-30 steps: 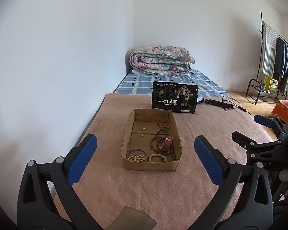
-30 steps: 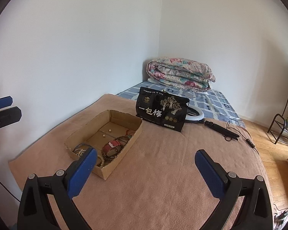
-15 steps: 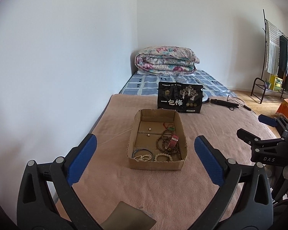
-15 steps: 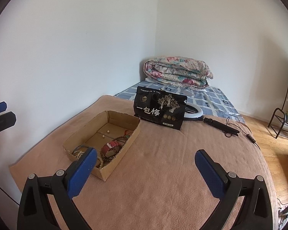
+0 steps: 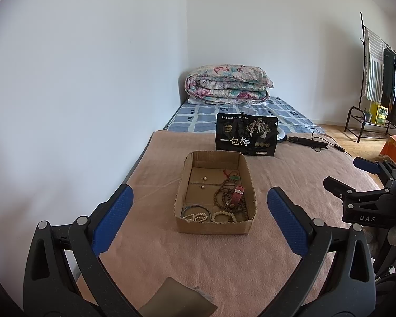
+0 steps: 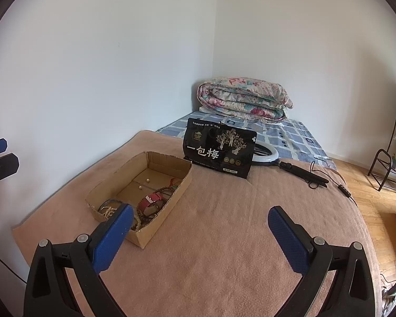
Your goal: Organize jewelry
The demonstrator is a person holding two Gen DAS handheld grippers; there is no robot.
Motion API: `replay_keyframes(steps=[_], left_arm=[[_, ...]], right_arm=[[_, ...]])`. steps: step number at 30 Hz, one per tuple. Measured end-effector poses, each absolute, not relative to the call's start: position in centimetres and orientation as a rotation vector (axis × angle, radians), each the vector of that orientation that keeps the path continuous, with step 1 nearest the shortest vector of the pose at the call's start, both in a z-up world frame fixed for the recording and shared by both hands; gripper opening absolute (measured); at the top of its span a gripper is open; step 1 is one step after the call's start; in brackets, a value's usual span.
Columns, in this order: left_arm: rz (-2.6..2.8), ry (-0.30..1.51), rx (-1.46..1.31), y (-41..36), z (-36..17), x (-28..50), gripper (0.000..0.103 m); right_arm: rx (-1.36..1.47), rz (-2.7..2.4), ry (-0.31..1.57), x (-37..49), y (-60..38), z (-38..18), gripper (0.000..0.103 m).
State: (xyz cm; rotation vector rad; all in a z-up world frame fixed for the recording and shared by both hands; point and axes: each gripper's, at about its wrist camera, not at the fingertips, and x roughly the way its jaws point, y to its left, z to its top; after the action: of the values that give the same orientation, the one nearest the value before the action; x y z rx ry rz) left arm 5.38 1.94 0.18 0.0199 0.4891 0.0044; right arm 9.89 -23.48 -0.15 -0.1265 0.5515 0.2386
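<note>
Pink blanket [image 5: 211, 259] over a bed, white walls behind; your left gripper [image 5: 200, 220] and right gripper [image 6: 200, 233] both hover with fingers spread wide and nothing between them, well short of the cardboard box [image 5: 215, 227], which sits just before the black pouch [image 5: 246, 138]. The box holds tangled wooden beads [image 5: 225, 198], a red watch strap [image 5: 236, 196], pale bead bracelets [image 5: 210, 215], a metal bangle [image 5: 195, 207] and two loose pearls [image 5: 204, 178]; pinch one strand and its neighbours will likely lift too, and the light box may skid on the soft cloth
</note>
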Motion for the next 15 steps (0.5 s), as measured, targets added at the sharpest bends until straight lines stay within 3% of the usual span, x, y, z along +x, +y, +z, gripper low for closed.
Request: replay_keyframes(steps=[15], left_arm=[[0.005, 0.490, 0.020, 1.86, 0.20, 5.33, 0.103]], right_arm=[[-0.124, 0.239, 0.555, 9.92, -23.62, -0.27, 0.103]])
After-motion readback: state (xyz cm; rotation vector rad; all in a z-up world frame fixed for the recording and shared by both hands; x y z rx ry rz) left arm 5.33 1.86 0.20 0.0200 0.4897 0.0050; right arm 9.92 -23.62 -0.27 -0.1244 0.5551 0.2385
